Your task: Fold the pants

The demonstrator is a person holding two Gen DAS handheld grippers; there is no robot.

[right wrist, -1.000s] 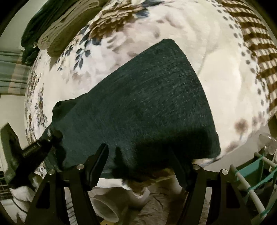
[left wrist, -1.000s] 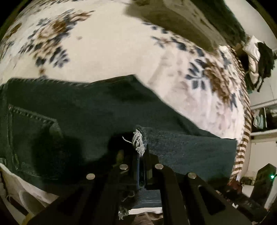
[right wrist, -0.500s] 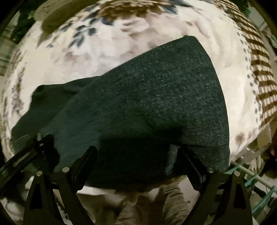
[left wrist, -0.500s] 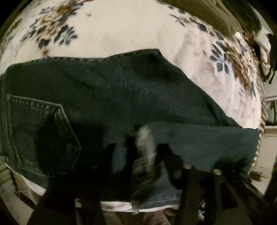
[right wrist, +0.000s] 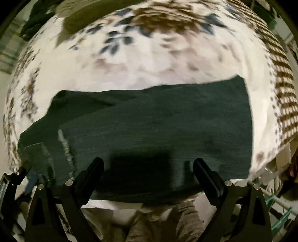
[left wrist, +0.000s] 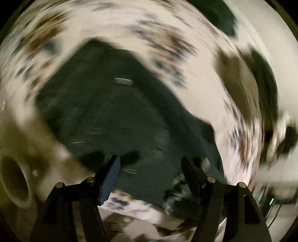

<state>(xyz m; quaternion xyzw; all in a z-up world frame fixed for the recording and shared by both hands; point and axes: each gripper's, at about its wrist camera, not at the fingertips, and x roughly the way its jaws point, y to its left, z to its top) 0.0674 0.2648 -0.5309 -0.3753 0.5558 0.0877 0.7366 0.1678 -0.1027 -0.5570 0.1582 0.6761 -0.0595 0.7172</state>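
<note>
The dark denim pants (right wrist: pixel 152 126) lie folded on the flowered bedspread (right wrist: pixel 149 61), near its front edge. In the left wrist view the pants (left wrist: pixel 119 115) are blurred by motion. My left gripper (left wrist: pixel 150 165) is open and empty, just above the near edge of the pants. My right gripper (right wrist: pixel 148 165) is open and empty over the front edge of the folded leg. The frayed hem (right wrist: pixel 65 147) lies on the left part of the pants. The left gripper also shows at the lower left of the right wrist view (right wrist: pixel 11 182).
The bedspread has a brown striped border (right wrist: pixel 281 78) at the right. Folded dark and beige cloth (right wrist: pixel 61 16) lies at the far side of the bed. A pale round object (left wrist: pixel 14 178) sits at the left below the bed edge. A green rack (right wrist: pixel 279 208) stands at the lower right.
My left gripper has let go of the frayed hem and opened, and it is swinging fast. The leg now lies folded over the pants. My right gripper stays open and has turned to face the pants squarely.
</note>
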